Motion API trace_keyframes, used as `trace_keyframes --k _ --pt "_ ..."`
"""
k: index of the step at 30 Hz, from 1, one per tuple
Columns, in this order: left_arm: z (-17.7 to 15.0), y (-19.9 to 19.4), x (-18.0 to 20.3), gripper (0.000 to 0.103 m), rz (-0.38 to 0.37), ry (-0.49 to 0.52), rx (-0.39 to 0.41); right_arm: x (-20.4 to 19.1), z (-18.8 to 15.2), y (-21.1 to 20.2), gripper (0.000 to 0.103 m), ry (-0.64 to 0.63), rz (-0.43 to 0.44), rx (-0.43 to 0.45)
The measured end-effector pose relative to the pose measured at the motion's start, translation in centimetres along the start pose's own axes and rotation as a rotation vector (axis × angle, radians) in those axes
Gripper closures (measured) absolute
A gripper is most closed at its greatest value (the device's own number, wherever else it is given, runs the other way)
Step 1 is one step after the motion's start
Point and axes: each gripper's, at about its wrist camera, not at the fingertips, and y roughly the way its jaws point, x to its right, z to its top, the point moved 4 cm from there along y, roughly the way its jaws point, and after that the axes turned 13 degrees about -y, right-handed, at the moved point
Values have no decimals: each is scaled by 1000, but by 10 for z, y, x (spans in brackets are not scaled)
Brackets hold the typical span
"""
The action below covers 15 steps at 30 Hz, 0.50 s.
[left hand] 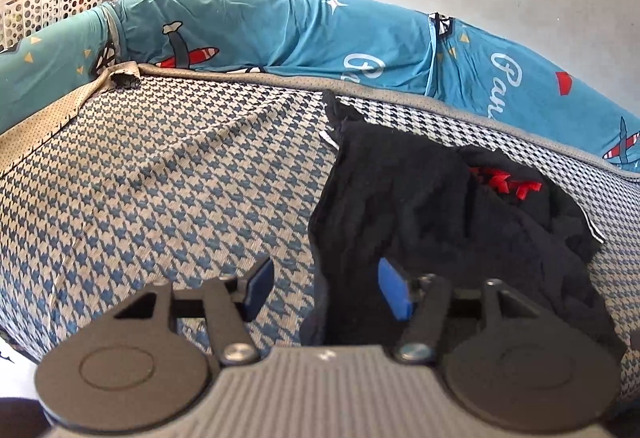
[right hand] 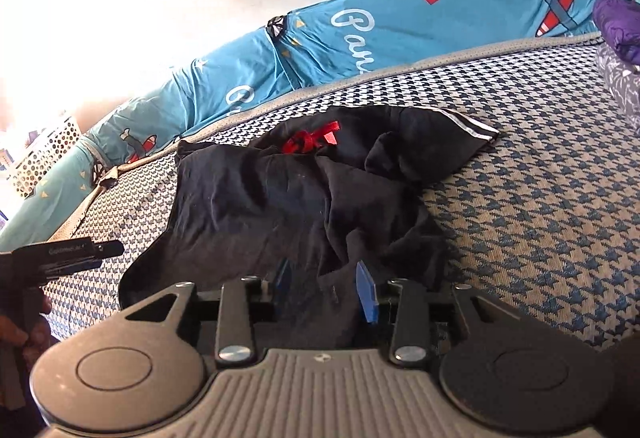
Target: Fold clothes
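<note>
Presently, crumpled black garment (right hand: 304, 193) with red drawstring (right hand: 310, 139) on houndstooth-weave bed (left hand: 140, 177), left gripper (left hand: 322, 288) released, right gripper (right hand: 326, 288) released, blue pads clear of cloth.

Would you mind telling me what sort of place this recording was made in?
Most likely a bedroom at home: a black garment lies on a bed with a houndstooth mat, a teal printed sheet bunched along the wall, and a white perforated basket in the corner.
</note>
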Motion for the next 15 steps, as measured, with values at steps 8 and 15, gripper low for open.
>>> trace_keyframes --k 8,15 --pt "28 30 15 31 10 33 2 5 26 23 67 -50 0 12" --pt "45 64 19 13 14 9 -18 9 42 56 66 -75 21 -9"
